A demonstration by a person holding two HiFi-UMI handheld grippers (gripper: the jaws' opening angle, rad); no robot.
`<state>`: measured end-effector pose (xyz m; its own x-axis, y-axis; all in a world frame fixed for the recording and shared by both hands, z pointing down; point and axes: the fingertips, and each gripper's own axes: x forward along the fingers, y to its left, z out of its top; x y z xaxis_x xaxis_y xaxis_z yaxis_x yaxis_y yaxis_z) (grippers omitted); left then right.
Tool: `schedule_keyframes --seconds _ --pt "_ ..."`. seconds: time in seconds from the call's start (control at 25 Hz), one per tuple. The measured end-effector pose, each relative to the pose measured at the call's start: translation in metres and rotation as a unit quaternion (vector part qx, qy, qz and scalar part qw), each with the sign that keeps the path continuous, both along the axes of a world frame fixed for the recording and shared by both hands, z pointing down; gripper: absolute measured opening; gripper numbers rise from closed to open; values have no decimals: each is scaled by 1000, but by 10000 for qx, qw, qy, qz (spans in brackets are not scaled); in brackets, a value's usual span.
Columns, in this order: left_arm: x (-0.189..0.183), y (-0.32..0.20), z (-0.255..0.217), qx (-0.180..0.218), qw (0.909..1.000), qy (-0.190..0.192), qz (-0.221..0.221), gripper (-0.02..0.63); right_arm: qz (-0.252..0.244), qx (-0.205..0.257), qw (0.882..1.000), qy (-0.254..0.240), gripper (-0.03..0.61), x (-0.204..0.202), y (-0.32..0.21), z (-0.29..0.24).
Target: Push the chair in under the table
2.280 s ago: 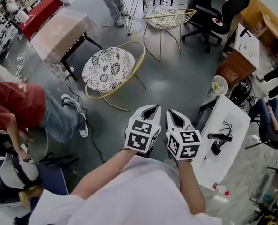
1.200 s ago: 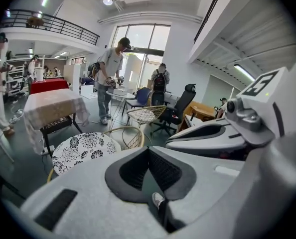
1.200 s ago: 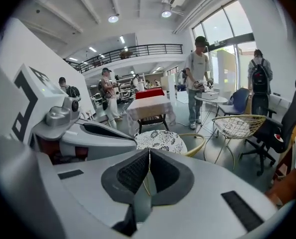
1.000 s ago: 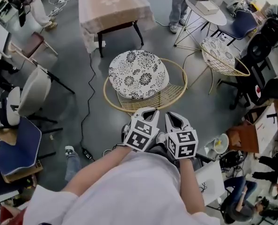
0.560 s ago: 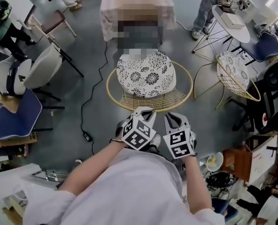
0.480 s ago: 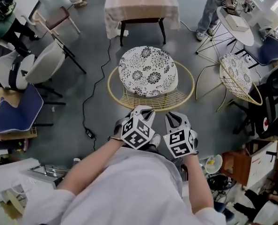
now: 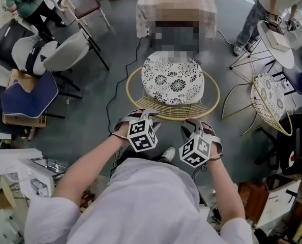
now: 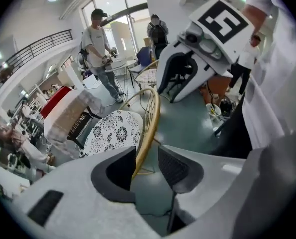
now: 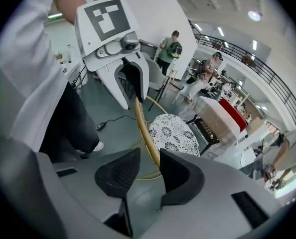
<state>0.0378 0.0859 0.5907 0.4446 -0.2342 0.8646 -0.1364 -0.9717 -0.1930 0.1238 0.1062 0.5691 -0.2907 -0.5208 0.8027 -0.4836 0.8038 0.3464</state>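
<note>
The chair (image 7: pixel 173 80) has a floral round cushion in a gold wire frame and stands right in front of me, short of the beige-clothed table (image 7: pixel 175 4). My left gripper (image 7: pixel 137 116) is at the near rim's left part, my right gripper (image 7: pixel 193 130) at its right part. In the left gripper view the gold rim (image 8: pixel 150 123) runs down between the jaws of the left gripper (image 8: pixel 147 166). In the right gripper view the rim (image 9: pixel 145 128) passes between the jaws of the right gripper (image 9: pixel 149 171), close to the right pad. Both pairs of jaws have just been opening and stand open around the rim.
A second gold wire chair (image 7: pixel 270 103) and a small round white table (image 7: pixel 278 37) stand at the right, with a person (image 7: pixel 263 4) beside them. White shell chairs (image 7: pixel 64 52) and a blue-cushioned seat (image 7: pixel 29 93) are at the left. A black cable (image 7: pixel 113 93) crosses the floor.
The view has swung so the chair and table lie straight ahead. Both grippers have sunk to the chair's near rim, rolled, and gone from shut to open.
</note>
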Motion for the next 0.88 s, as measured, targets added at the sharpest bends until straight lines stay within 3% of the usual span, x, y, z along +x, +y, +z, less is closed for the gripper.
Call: schedule_keyframes --seconds 0.24,0.48,0.88 --pt "-26 -14 23 381 9953 -826 322 140 -941 161 9923 783 104 3 -8 22" --pt "-44 -26 44 627 9809 -1656 808 140 -1592 122 9782 1325 104 2 -19 42" --pt "-42 -38 48 981 9701 -1972 1019 86 -1532 -36 9748 1622 77 4 -28 58"
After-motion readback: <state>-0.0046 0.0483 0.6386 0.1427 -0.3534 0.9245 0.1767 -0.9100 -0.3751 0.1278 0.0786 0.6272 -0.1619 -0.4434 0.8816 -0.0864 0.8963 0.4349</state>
